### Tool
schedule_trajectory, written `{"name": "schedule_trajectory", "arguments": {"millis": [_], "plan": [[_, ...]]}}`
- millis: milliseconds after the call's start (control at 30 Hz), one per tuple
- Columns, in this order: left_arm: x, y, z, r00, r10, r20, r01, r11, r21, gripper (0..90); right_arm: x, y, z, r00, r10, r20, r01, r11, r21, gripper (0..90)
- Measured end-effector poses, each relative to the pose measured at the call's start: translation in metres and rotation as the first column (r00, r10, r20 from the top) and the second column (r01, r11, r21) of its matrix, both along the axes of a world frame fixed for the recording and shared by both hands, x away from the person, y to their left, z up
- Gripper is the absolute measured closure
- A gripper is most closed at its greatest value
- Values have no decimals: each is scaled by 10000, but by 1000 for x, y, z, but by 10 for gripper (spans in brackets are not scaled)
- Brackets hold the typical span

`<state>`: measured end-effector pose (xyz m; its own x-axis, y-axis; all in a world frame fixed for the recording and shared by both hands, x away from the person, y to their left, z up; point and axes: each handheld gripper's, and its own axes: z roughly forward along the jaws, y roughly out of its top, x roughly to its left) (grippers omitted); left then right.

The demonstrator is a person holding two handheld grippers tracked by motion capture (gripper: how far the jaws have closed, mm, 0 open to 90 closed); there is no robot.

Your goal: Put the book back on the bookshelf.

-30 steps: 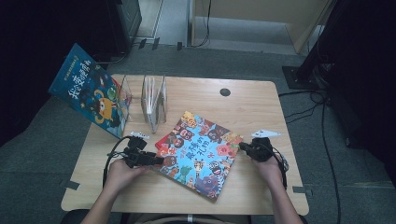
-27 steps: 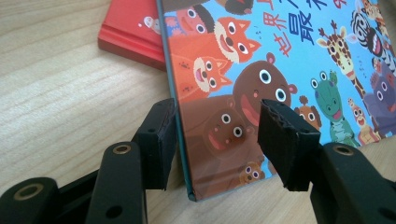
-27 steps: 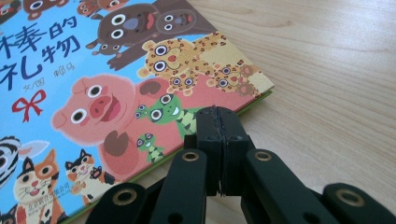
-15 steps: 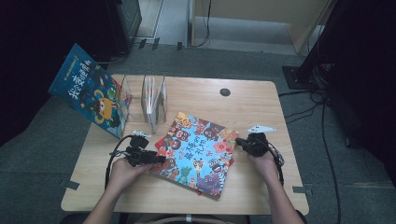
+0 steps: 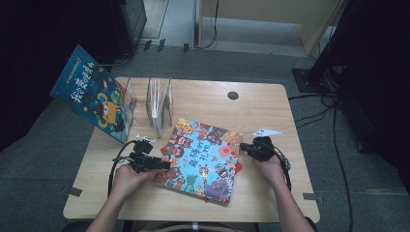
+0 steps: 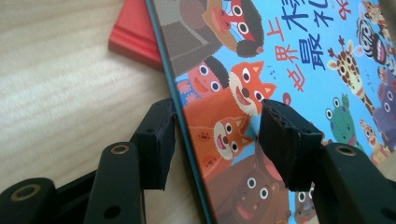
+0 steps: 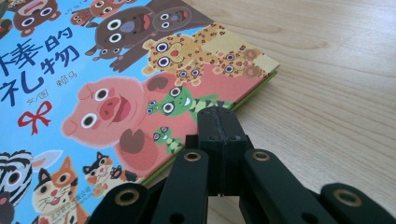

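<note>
A picture book with a blue cover full of cartoon animals lies askew at the table's middle front, over something red. My left gripper is at its left edge. In the left gripper view that gripper is open: one jaw stands beside the raised edge, the other over the cover. Its jaws have just closed a little, and the book's edge is between them. My right gripper is shut, and in the right gripper view its tips meet the book's right edge near a corner.
A clear divider stand stands behind the book at the table's back left. A second blue picture book leans off the table's left side. A dark round hole marks the back of the wooden tabletop.
My right gripper has edged left up to the book's right edge. The left hand and gripper have kept their place at the left edge.
</note>
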<state>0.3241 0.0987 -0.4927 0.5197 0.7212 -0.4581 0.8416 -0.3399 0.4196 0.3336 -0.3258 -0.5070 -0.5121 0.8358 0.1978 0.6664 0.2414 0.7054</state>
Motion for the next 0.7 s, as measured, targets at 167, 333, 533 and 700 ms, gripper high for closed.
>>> {"name": "schedule_trajectory", "arguments": {"millis": [167, 333, 533, 700], "plan": [[-2, 2, 0, 9999, 42, -94, -43, 10000, -47, 467, -2, 4, 0, 9997, 258, -17, -258, 9996, -93, 900], [3, 1, -1, 9997, 193, -117, -195, 9997, -117, 452, -5, 9, 1, 9991, 422, 95, -418, 9985, -355, 900], [5, 1, -1, 9997, 238, -91, -240, 9996, -167, 453, -15, 11, 3, 9976, 684, 51, -681, 9970, -376, 900], [7, 0, -1, 9996, 253, -118, -255, 9995, -207, 451, -20, 13, 5, 9972, 745, -23, -745, 9968, -293, 900]]}}
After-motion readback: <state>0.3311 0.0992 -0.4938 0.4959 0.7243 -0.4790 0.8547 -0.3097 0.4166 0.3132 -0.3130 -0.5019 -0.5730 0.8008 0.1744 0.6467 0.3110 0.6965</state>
